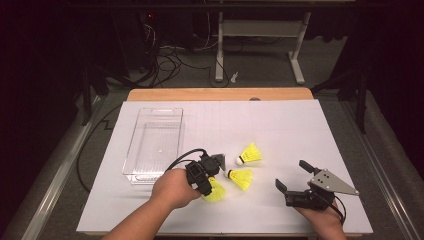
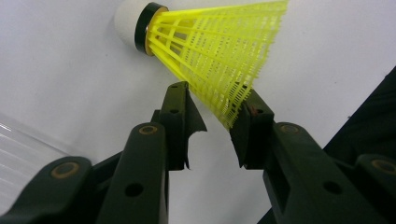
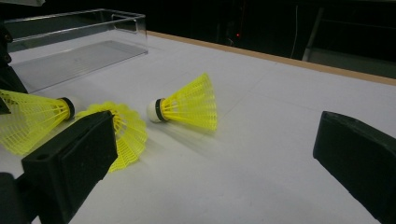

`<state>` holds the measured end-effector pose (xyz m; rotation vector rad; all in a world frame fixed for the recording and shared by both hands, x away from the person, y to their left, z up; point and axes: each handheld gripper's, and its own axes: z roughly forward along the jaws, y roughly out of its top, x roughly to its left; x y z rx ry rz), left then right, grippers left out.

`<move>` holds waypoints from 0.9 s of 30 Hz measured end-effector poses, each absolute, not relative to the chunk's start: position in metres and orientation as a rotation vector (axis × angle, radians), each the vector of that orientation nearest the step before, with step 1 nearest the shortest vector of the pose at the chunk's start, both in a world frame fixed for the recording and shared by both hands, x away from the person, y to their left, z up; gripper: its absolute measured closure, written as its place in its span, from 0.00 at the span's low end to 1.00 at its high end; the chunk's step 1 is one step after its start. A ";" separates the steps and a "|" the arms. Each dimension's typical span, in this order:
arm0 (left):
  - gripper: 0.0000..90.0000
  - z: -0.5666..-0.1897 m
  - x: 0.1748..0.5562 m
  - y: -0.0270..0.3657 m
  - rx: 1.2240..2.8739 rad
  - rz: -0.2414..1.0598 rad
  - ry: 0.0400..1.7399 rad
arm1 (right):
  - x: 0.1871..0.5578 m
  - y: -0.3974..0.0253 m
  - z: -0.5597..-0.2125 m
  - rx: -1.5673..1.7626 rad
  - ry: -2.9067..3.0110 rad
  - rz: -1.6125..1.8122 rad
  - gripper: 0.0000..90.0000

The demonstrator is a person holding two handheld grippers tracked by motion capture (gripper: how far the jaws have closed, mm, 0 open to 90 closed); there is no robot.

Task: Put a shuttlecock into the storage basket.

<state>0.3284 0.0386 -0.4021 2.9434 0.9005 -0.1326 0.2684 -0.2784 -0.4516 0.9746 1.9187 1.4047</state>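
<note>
Three yellow shuttlecocks with white corks lie on the white table sheet (image 1: pixel 280 125). My left gripper (image 1: pixel 210 187) has its jaws narrowed onto the skirt rim of the nearest shuttlecock (image 1: pixel 216 192); in the left gripper view the skirt (image 2: pixel 219 51) touches both fingertips of the gripper (image 2: pixel 212 108), cork pointing away. A second shuttlecock (image 1: pixel 241 178) lies just to its right and a third shuttlecock (image 1: pixel 249 154) a little farther back. My right gripper (image 1: pixel 291 174) stands wide open at the front right with nothing between its jaws; its own view shows the gripper (image 3: pixel 215 135) facing all three shuttlecocks.
An empty clear plastic tray (image 1: pixel 129 150) sits at the left of the sheet, just behind my left hand (image 1: pixel 172 192); it is also visible as the tray (image 3: pixel 116 18) in the right gripper view. Bare sheet stretches across the right and back. Table legs and cables stand beyond the far edge.
</note>
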 end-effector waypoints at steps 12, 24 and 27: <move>0.87 -0.400 0.329 0.042 2.941 -0.131 0.939 | 0.268 -0.278 -0.452 0.974 1.921 1.407 0.00; 0.91 -0.399 0.330 0.044 2.943 -0.115 0.978 | 0.268 -0.278 -0.452 0.973 1.920 1.409 0.00; 0.92 -0.398 0.330 0.045 2.945 -0.111 0.980 | 0.269 -0.278 -0.452 0.973 1.920 1.409 0.00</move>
